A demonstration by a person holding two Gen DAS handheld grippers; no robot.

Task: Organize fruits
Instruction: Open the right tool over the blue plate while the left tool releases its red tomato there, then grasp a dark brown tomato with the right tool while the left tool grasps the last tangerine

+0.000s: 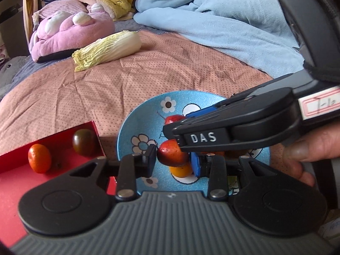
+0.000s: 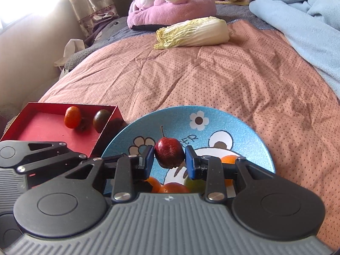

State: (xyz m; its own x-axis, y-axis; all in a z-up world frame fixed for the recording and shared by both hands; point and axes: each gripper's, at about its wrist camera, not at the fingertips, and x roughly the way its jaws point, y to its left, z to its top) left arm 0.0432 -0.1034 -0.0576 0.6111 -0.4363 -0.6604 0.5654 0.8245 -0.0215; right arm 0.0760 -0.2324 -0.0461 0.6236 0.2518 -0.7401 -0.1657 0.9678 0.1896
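Note:
A blue cartoon plate (image 1: 146,114) (image 2: 240,127) lies on the pink bedspread and holds several fruits. My left gripper (image 1: 173,159) stands around a small red fruit (image 1: 171,156) on the plate, above an orange one (image 1: 180,171); whether the pads grip it I cannot tell. My right gripper (image 2: 169,159) is shut on a small dark red fruit with a stem (image 2: 169,155), just over the plate. It crosses the left wrist view (image 1: 176,129). A red box (image 1: 12,180) (image 2: 53,125) left of the plate holds an orange fruit (image 1: 39,158) (image 2: 72,116) and a dark greenish tomato (image 1: 84,142) (image 2: 101,120).
A napa cabbage (image 1: 108,50) (image 2: 193,34) lies further back on the bedspread. Pink and yellow plush toys (image 1: 72,27) (image 2: 170,2) and a light blue blanket (image 1: 223,25) (image 2: 301,10) lie behind. The bed edge drops off at the left.

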